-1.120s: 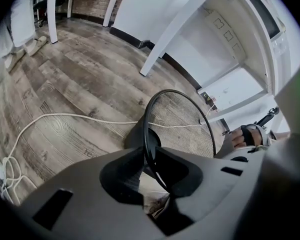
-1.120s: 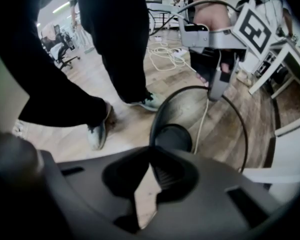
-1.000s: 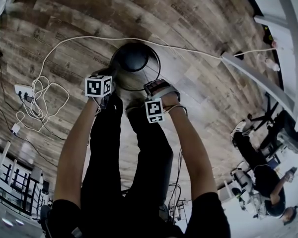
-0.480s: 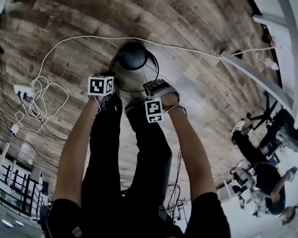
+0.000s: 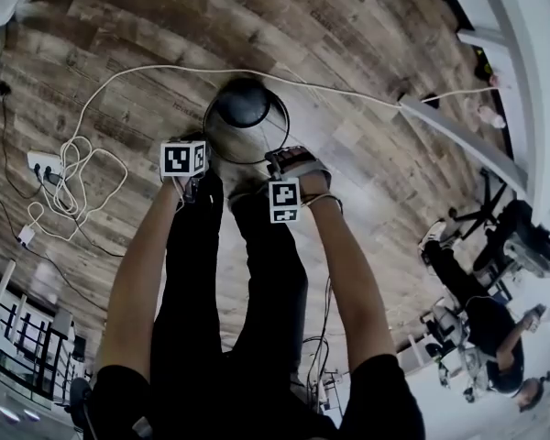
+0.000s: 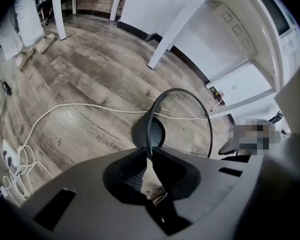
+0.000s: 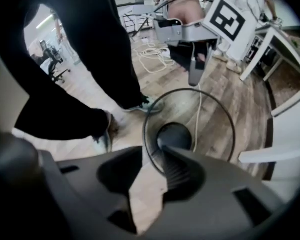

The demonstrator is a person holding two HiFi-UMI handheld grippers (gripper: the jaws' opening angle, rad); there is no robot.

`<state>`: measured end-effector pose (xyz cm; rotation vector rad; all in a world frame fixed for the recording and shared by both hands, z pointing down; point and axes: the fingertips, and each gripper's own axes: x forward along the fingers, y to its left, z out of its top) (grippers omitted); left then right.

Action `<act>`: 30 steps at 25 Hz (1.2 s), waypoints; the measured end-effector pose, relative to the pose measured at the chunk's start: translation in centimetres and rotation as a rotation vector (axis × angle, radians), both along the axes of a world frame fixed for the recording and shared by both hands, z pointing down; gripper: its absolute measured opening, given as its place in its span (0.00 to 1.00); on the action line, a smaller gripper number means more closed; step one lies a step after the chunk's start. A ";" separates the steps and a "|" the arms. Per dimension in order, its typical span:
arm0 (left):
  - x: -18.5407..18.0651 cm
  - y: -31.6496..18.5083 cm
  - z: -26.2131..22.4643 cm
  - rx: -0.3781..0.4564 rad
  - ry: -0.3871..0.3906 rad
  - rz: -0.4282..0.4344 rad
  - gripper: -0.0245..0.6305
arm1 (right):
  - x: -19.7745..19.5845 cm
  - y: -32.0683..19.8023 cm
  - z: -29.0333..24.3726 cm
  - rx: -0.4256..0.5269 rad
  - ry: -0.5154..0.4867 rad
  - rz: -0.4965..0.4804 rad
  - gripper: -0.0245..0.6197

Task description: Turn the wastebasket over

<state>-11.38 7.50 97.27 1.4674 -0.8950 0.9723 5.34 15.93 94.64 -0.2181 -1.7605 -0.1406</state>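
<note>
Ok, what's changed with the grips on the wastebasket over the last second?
The left hand-held gripper has just been closing its jaws and now pinches the wastebasket by its rim. The right hand-held gripper has opened; the rim sits between its jaws, unpressed. The wastebasket stays upright on the floor.

Soft, even indoor light; shadows are faint. Every view bows at its rim, with black corners. White glare sits at three o'clock in the head view. The right gripper view is slightly blurred.
</note>
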 end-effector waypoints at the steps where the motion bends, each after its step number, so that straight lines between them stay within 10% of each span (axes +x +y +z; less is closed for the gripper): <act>1: -0.4 0.0 -0.5 0.004 -0.011 0.002 0.13 | 0.0 0.0 -0.5 -0.002 -0.001 0.025 0.25; 6: -2.2 -0.3 -4.1 0.020 -0.044 -0.033 0.11 | -1.1 0.0 -5.1 -0.047 -0.045 0.289 0.25; 11: -2.6 0.1 -11.1 0.089 -0.021 -0.058 0.09 | -2.7 0.1 -11.8 -0.210 -0.187 0.830 0.18; 17: -1.3 -2.2 -26.6 0.352 0.039 -0.057 0.09 | -1.3 -2.4 -22.3 -0.190 -0.303 1.277 0.10; 30: 4.7 -6.3 -65.8 0.963 0.197 -0.039 0.09 | 3.7 -8.4 -48.9 0.065 -0.695 1.639 0.09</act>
